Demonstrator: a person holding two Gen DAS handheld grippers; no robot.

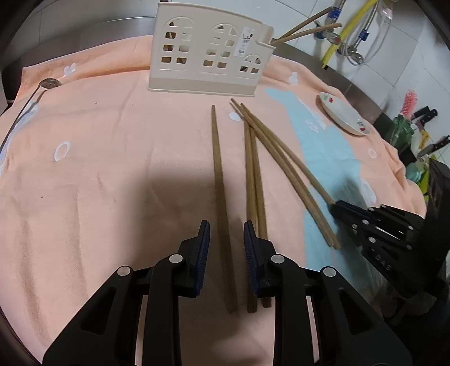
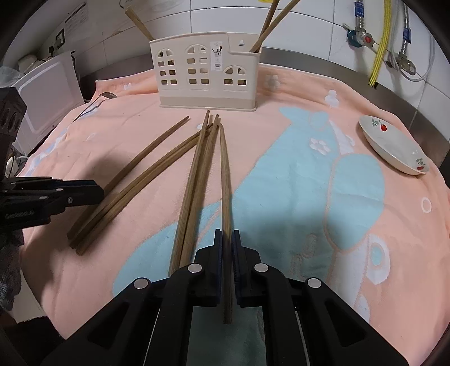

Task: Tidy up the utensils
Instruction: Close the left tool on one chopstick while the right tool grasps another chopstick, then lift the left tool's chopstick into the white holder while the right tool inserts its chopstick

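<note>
Several wooden chopsticks lie on the peach towel point(image 1: 98, 169) in front of a cream utensil holder point(image 1: 208, 56) point(image 2: 205, 73). My left gripper point(image 1: 226, 228) is open and straddles a single chopstick point(image 1: 220, 180); its pads do not touch it. A pair of chopsticks point(image 1: 253, 180) lies just right of it. My right gripper point(image 2: 227, 233) is shut on one chopstick point(image 2: 225, 174) that still lies along the towel point(image 2: 281, 169). Another pair of chopsticks point(image 2: 197, 180) lies to its left. Two chopsticks point(image 2: 270, 25) stand in the holder's right compartment.
A small flowered plate point(image 2: 393, 146) point(image 1: 343, 115) sits at the right on the towel. A metal spoon point(image 1: 50, 83) lies at the far left. Pipes and a yellow hose point(image 2: 379, 42) run along the tiled wall. A white appliance point(image 2: 47, 95) stands off the left edge.
</note>
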